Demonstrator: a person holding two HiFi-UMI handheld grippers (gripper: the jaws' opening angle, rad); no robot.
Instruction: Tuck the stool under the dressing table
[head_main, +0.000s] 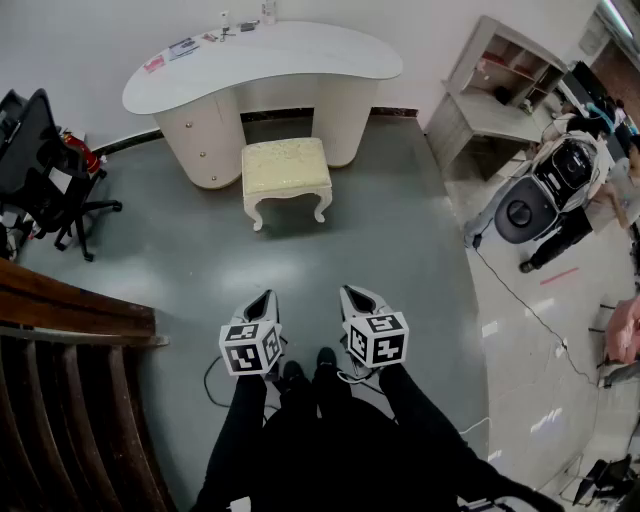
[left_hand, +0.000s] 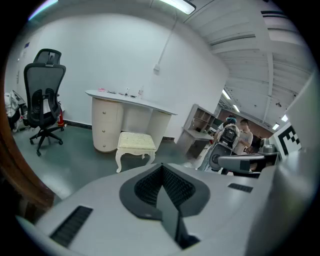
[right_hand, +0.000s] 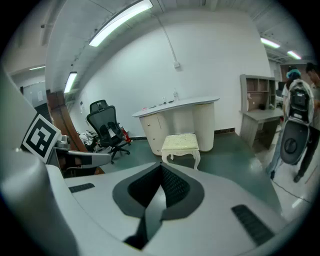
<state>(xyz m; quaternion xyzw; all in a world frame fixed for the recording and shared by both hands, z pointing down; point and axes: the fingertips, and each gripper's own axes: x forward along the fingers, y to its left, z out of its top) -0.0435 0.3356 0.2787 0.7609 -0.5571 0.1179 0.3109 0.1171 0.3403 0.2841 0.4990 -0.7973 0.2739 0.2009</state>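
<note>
Left gripper (head_main: 263, 301) and right gripper (head_main: 355, 298), jaws together, face the stool (head_main: 286, 168)

Dressing table against the far wall, stool on the floor in front of it, seen from where you stand.

You face the dressing table (head_main: 300, 55), which stands against the wall ahead of you. The stool (head_main: 286, 168) stands on the floor just before the gap between the table's two pedestals, on your side of the tabletop's front edge. Small items (head_main: 200, 42) lie along the tabletop's back left part. An office chair (head_main: 40, 160) stands to the table's left, near the wall. A wooden railing (head_main: 70, 310) runs along your near left. A shelf unit (head_main: 500, 90) stands to the table's right, with a wheeled machine (head_main: 545, 190) nearer you on that side. Your left gripper (head_main: 262, 300) and right gripper (head_main: 355, 297) sit side by side close to you, well apart from the stool.
</note>
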